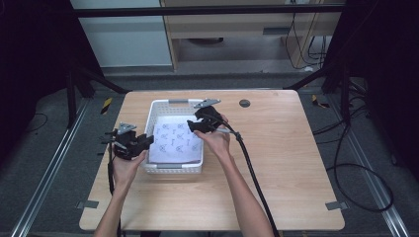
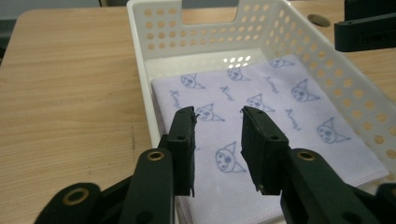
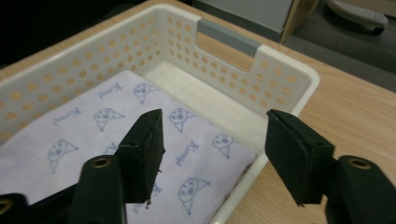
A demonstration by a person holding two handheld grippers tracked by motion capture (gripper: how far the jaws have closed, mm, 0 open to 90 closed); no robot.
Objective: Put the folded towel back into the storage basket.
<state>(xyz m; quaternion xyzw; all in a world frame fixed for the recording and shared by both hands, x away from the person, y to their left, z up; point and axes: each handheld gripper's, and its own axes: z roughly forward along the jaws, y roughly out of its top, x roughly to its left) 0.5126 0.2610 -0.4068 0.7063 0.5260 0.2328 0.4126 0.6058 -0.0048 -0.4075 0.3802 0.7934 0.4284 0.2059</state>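
Observation:
A white perforated basket (image 1: 163, 105) (image 2: 154, 28) (image 3: 285, 65) stands on the wooden table. In it lies a folded pale lilac cloth (image 1: 175, 140) (image 2: 275, 100) (image 3: 84, 126) printed with small blue faces. My left gripper (image 1: 140, 143) (image 2: 218, 140) hovers at the basket's left rim, open, jaws empty above the cloth's near edge. Over the basket's right rim, my right gripper (image 1: 191, 124) (image 3: 215, 149) is held wide open, one jaw above the cloth, the other above the table outside the wall. Neither touches the cloth.
The wooden table (image 1: 276, 148) has bare room to the right and in front of the basket. A small dark round disc (image 1: 244, 103) (image 2: 319, 19) sits near the far edge. A cable (image 1: 252, 168) trails from the right gripper across the table.

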